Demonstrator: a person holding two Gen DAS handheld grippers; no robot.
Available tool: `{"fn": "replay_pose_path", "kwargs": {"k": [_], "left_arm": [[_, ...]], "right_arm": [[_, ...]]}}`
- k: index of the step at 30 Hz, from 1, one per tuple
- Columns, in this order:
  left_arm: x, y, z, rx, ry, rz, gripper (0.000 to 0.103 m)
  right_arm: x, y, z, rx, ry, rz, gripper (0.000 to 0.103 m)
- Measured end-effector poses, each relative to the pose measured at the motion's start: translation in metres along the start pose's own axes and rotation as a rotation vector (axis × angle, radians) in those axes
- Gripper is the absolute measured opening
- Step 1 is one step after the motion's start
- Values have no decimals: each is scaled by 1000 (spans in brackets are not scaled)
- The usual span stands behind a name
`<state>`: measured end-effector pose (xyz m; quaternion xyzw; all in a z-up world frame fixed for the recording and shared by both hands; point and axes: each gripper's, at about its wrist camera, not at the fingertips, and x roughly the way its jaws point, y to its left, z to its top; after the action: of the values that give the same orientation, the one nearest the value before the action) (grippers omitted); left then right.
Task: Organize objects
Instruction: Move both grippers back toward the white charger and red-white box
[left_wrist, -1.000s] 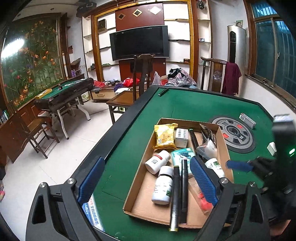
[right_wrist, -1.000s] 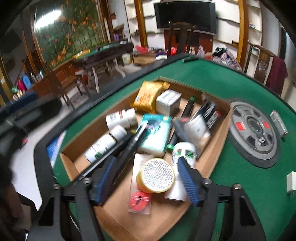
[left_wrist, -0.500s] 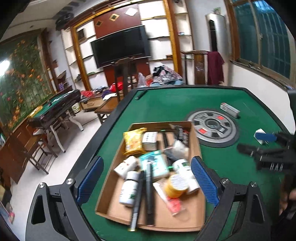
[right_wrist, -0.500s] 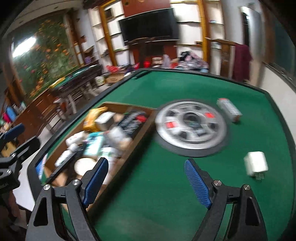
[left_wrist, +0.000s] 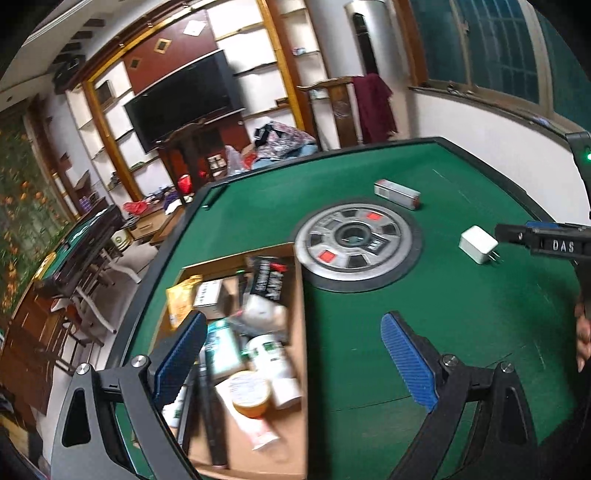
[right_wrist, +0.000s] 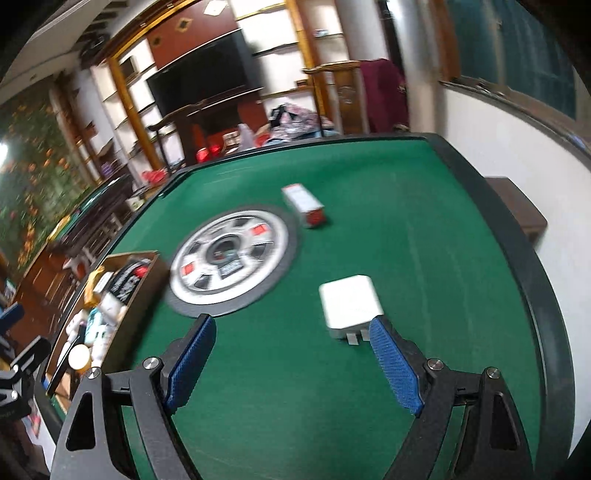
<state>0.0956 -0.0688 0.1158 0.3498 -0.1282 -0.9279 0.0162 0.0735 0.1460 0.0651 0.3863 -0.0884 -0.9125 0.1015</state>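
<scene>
A cardboard box (left_wrist: 295, 325) on the green table holds bottles, pens, a yellow packet, small cartons and a yellow-rimmed tape roll (left_wrist: 248, 391). It also shows in the right wrist view (right_wrist: 147, 258) at the left. A white plug charger (right_wrist: 350, 302) lies on the felt just ahead of my right gripper (right_wrist: 291, 354), near its right finger. In the left wrist view the charger (left_wrist: 478, 244) is at the right. A small grey and red carton (right_wrist: 303, 202) lies farther back. My left gripper (left_wrist: 291, 350) is open and empty over the box's right wall. Both grippers are open.
A round grey dial panel (right_wrist: 231, 258) sits in the table's middle, between the box and the loose items. The table's dark raised rim (right_wrist: 517, 236) runs along the right, close to a white wall. Chairs and another table stand beyond the far left edge.
My right gripper left the box, where it set down the tape roll, and swung right toward the white charger. The left gripper's view turned right, toward the dial and charger.
</scene>
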Motion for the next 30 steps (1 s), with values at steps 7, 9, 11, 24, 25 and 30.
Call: {"fn": "replay_pose_path", "kwargs": {"k": [7, 9, 11, 24, 25, 30], "left_arm": [[18, -31, -4, 12, 53, -120, 95], [23, -41, -8, 11, 71, -163, 95], [29, -49, -13, 5, 93, -205, 95], [48, -28, -29, -102, 133, -320, 95], [49, -24, -30, -105, 137, -326, 95], [60, -9, -34, -124, 150, -349, 95]], "right_arm": [[7, -62, -3, 146, 1, -57, 89], [10, -78, 0, 174, 5, -89, 89], [15, -85, 8, 179, 10, -106, 89], [146, 0, 123, -28, 151, -126, 93], [157, 5, 129, -50, 150, -143, 93], [205, 26, 146, -146, 205, -240, 90]]}}
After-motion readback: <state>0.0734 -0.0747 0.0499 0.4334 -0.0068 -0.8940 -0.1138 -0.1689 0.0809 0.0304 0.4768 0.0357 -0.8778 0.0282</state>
